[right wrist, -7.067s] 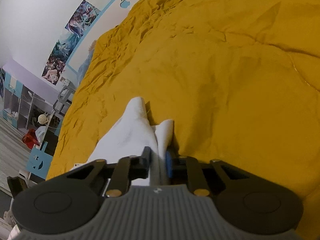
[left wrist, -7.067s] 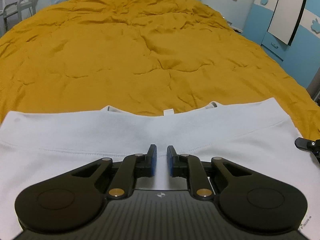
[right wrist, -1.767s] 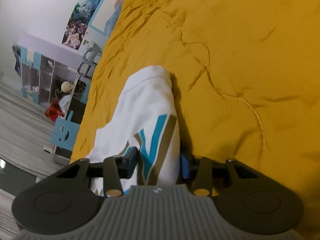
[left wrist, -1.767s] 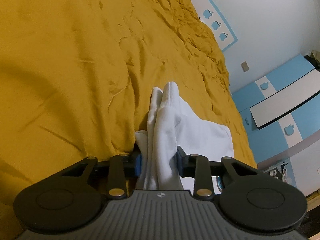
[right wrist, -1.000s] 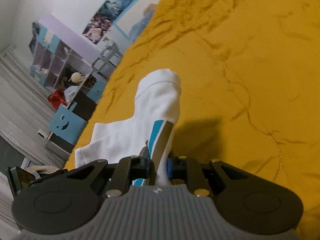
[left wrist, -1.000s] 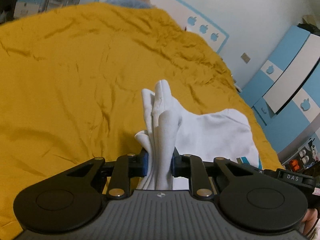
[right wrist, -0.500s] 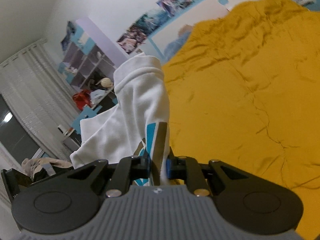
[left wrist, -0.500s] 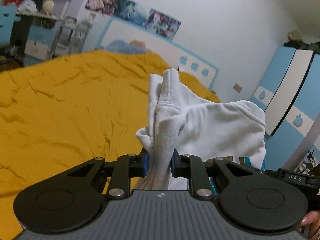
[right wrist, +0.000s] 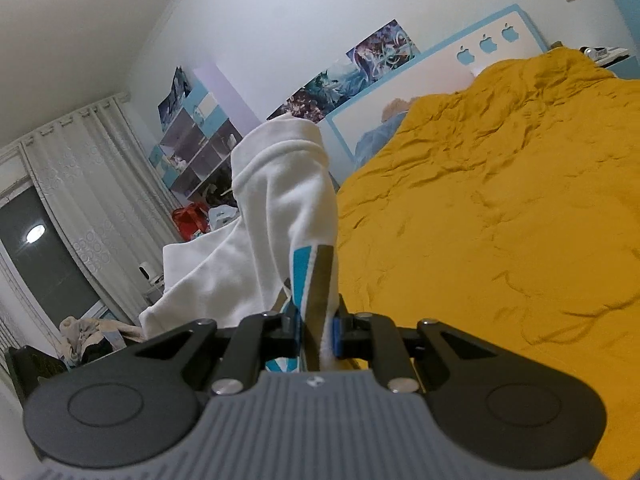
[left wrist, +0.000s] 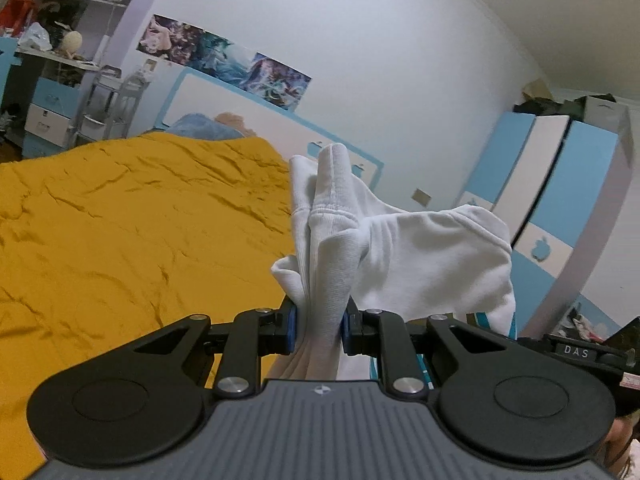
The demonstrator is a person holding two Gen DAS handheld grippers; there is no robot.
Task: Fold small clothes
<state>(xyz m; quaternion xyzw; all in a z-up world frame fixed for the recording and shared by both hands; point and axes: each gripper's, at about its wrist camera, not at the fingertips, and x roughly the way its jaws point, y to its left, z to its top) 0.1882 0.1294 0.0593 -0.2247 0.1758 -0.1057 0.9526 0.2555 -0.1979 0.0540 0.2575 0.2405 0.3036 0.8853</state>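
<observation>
A rumpled yellow quilt [left wrist: 120,220] covers the bed; posters [left wrist: 224,62] hang above the headboard [right wrist: 432,76], near a blue-and-white wardrobe [left wrist: 560,184].

white garment [right wrist: 276,200], teal-and-brown stripes; mustard-yellow quilt [right wrist: 500,208]

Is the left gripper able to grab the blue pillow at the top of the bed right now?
Probably not. The left gripper is already shut on the white garment, and the blue pillow lies far off across the yellow quilt.
</observation>
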